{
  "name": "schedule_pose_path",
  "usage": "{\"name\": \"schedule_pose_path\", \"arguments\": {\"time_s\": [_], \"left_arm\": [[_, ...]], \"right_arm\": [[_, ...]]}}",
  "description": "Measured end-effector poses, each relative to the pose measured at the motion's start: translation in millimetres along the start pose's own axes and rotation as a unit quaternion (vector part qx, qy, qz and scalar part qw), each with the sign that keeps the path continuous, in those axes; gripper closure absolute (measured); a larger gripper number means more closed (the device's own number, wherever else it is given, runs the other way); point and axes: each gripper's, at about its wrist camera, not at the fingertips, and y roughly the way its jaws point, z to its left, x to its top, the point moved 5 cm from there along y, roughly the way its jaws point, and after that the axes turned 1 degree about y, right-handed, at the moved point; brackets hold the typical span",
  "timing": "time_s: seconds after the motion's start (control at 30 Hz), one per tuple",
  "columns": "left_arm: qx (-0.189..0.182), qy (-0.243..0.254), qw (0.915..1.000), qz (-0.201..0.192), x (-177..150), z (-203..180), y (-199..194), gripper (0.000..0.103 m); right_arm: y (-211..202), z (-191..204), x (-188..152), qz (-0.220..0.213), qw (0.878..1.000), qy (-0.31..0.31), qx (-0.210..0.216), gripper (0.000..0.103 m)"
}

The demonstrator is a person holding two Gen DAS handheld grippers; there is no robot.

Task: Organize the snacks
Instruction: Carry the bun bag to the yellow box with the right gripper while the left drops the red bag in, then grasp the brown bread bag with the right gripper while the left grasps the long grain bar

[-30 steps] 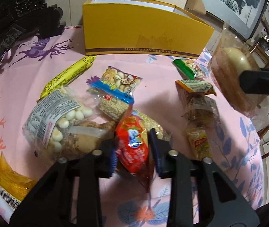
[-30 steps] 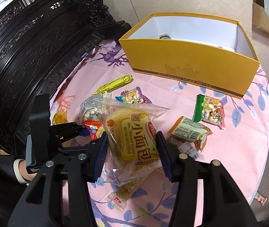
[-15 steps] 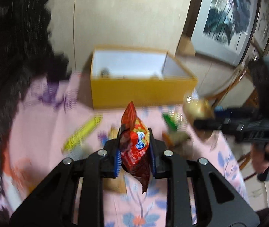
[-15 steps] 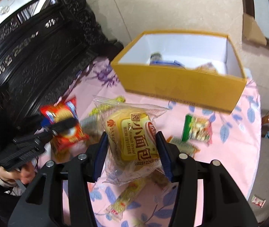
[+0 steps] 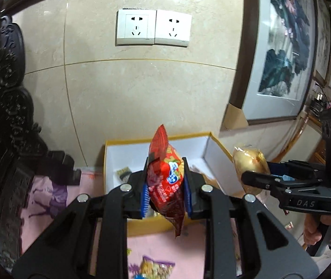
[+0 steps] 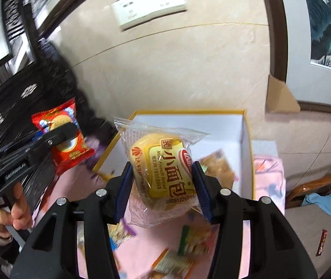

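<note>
Left gripper (image 5: pixel 165 187): I see both blue pads pressed flat against a red packet (image 5: pixel 165 176), jaws nearly closed on it. The packet stands on edge at frame centre, its crimped top poking above the pads and its lower seal hanging below them. In the right wrist view the same packet (image 6: pixel 63 137) sits at middle left, clamped in that gripper (image 6: pixel 69 131), with a hand (image 6: pixel 5 211) on the handle at lower left.

Right gripper (image 6: pixel 163 181): jaws partway open, pads squeezing a bread bun (image 6: pixel 163 169) in a clear wrapper with a yellow label. It fills the centre of the frame. In the left wrist view the bun (image 5: pixel 250 162) shows at middle right, held in the right gripper (image 5: pixel 251 175).

Behind both loads is a yellow box (image 6: pixel 249 153), open-topped, white inside. In the left wrist view the red packet overlaps the box (image 5: pixel 106 167) in the middle of the frame. A few small packets lie on the box floor; blurred, I cannot tell which.

Below the jaws, a pink tablecloth (image 6: pixel 142 244) carries more snack packets, blurred. A double wall socket (image 5: pixel 153 28) is at the upper centre of the left view, and a framed painting (image 5: pixel 288 46) at upper right. Dark carved furniture (image 5: pixel 0 116) lines the left edge.
</note>
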Motion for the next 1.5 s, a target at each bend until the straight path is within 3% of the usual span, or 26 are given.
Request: {"name": "schedule_pose_path", "arguments": {"time_s": [0.23, 0.37, 0.4, 0.43, 0.53, 0.63, 0.8, 1.27, 1.5], "left_arm": [[0.004, -0.001, 1.0000, -0.001, 14.4, 7.3, 21.7, 0.079], [0.010, 0.004, 0.9999, 0.004, 17.4, 8.7, 35.5, 0.079], [0.015, 0.005, 0.9999, 0.004, 18.9, 8.9, 40.0, 0.074], [0.024, 0.004, 0.9997, 0.006, 21.0, 10.4, 45.3, 0.059], [0.029, -0.002, 0.9996, -0.003, 30.4, 12.8, 49.3, 0.045], [0.035, 0.001, 0.9992, -0.019, 36.1, 12.1, 42.7, 0.030], [0.034, -0.016, 0.9989, -0.028, 25.9, 13.7, 20.9, 0.019], [0.048, -0.034, 0.9978, 0.029, -65.7, 19.4, -36.1, 0.016], [0.064, -0.052, 0.9941, 0.071, -107.3, 26.1, -54.9, 0.016]], "right_arm": [[51.2, -24.3, 26.0, 0.009, 0.999, 0.014, -0.035, 0.050], [60.2, -31.9, 32.6, 0.015, 0.998, 0.033, -0.042, 0.049], [59.1, -32.1, 33.4, 0.014, 0.998, 0.035, -0.043, 0.048], [56.5, -32.4, 33.3, 0.013, 0.998, 0.037, -0.042, 0.048], [46.0, -31.3, 27.4, 0.014, 0.999, 0.037, -0.035, 0.047], [30.4, -27.9, 7.6, 0.022, 0.999, 0.034, -0.026, 0.046], [15.1, -25.7, -41.2, 0.059, 0.997, 0.035, -0.019, 0.046], [-10.9, 9.9, -190.9, 0.183, 0.982, -0.014, 0.034, 0.045], [-3.9, 25.0, -215.0, 0.214, 0.972, -0.090, 0.048, 0.045]]}}
